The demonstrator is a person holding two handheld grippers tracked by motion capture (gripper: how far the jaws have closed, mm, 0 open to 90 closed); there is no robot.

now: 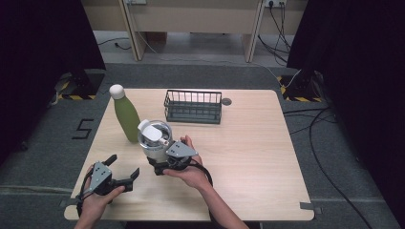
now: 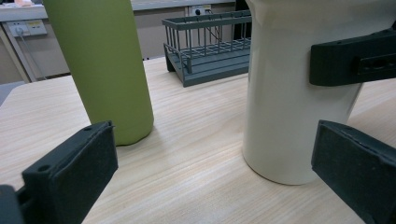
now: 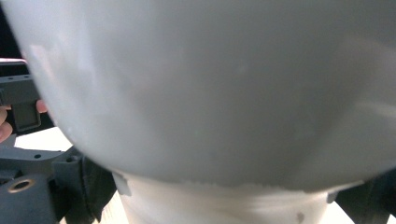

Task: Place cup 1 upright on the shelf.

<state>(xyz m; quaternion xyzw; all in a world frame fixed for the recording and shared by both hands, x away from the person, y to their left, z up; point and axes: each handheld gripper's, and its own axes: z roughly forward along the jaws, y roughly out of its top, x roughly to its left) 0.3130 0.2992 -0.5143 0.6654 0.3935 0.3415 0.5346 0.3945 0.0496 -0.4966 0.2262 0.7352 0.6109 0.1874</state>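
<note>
A white tumbler (image 1: 154, 138) with a clear lid stands on the wooden table (image 1: 248, 152), left of centre. My right gripper (image 1: 157, 160) is shut on its lower body, a hand behind it. In the right gripper view the tumbler (image 3: 210, 93) looms very close, with the jaws on either side of its narrower base. My left gripper (image 1: 125, 165) rests open near the table's front left corner. In the left gripper view its jaws frame the tumbler (image 2: 289, 93), and one of the right gripper's fingers (image 2: 355, 58) presses against the tumbler's side.
A tall green bottle (image 1: 126, 119) with a white cap stands just left of the tumbler, upright; the bottle (image 2: 102, 70) is close in the left gripper view. A dark wire basket (image 1: 193, 107) sits at the back of the table. Cables lie on the floor to the right.
</note>
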